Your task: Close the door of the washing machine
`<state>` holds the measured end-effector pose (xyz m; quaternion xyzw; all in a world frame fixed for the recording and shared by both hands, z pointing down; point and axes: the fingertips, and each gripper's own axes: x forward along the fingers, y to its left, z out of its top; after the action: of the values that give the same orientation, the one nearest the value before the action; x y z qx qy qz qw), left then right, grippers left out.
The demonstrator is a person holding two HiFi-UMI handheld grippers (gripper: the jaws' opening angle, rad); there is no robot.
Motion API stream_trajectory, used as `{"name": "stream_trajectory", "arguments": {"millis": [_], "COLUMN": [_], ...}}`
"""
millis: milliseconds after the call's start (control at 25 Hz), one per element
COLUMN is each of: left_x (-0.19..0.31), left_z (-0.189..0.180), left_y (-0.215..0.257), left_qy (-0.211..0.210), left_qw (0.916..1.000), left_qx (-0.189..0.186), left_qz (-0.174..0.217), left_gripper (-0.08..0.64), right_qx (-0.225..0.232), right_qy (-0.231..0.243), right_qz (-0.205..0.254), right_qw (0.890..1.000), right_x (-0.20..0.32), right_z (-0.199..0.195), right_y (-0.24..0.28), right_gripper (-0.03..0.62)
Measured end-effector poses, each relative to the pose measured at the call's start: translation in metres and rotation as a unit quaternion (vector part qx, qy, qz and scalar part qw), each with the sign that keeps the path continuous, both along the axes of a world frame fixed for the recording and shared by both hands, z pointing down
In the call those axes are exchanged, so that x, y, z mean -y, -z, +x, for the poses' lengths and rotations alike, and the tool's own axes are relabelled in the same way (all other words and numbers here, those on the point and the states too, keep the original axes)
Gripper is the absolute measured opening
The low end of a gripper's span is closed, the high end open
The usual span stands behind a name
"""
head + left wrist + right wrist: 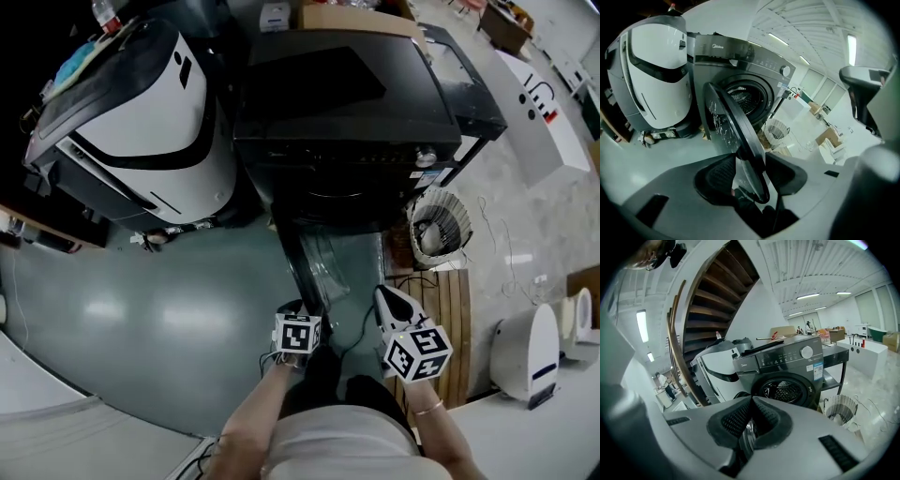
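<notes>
Left gripper view: ribbed black pads (720, 176) clamp the round glossy door (736, 131).

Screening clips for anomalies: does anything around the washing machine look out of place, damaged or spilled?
Nothing spilled or broken. Only the door of the washing machine stands swung wide open, its rim clamped in the left gripper.

Charcoal-grey washing machine (347, 112) at upper centre, black-rimmed clear door (737, 127), white appliance (141, 112) with black stripe at upper left, glossy grey-green floor (141, 309), black-and-white square markers on left gripper (298, 309) and right gripper (382, 295)
</notes>
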<state>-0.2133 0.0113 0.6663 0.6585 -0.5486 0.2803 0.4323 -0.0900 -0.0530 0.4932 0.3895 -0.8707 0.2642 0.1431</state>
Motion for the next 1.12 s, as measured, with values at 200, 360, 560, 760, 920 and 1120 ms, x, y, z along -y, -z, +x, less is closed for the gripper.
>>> {"name": "stream_trajectory", "arguments": {"millis": [200,360,560,760,920,1120], "left_x": [0.023,0.044,0.071,0.102,0.125,0.154], "left_z": [0.033,0.058,0.085,0.107,0.126,0.142], "left_y": [0.001,0.002,0.003,0.003,0.003,0.003], "left_qy": [-0.015,-0.033,-0.063,-0.061,-0.043,-0.023], "left_qw": [0.9997,0.9989,0.9973,0.9973,0.998,0.9984], "left_qx": [-0.02,-0.034,-0.038,-0.041,-0.046,-0.052], "left_qz": [-0.004,-0.007,-0.003,0.004,0.002,0.003], "left_gripper": [0.228,0.236,0.241,0.244,0.244,0.244], "right_qx": [-0.001,0.0,0.001,0.002,0.003,0.007], "right_qy": [-0.037,-0.061,-0.09,-0.101,-0.094,-0.079], "right_qz": [-0.004,-0.009,-0.015,-0.016,-0.019,-0.016], "right_qw": [0.999,0.998,0.996,0.995,0.995,0.997], "right_x": [0.007,0.014,0.022,0.039,0.061,0.091], "right_z": [0.02,0.033,0.056,0.083,0.103,0.122], "right_y": [-0.003,-0.005,-0.006,-0.012,-0.016,-0.011], "right_gripper": [0.006,0.006,0.006,0.006,0.006,0.006]}}
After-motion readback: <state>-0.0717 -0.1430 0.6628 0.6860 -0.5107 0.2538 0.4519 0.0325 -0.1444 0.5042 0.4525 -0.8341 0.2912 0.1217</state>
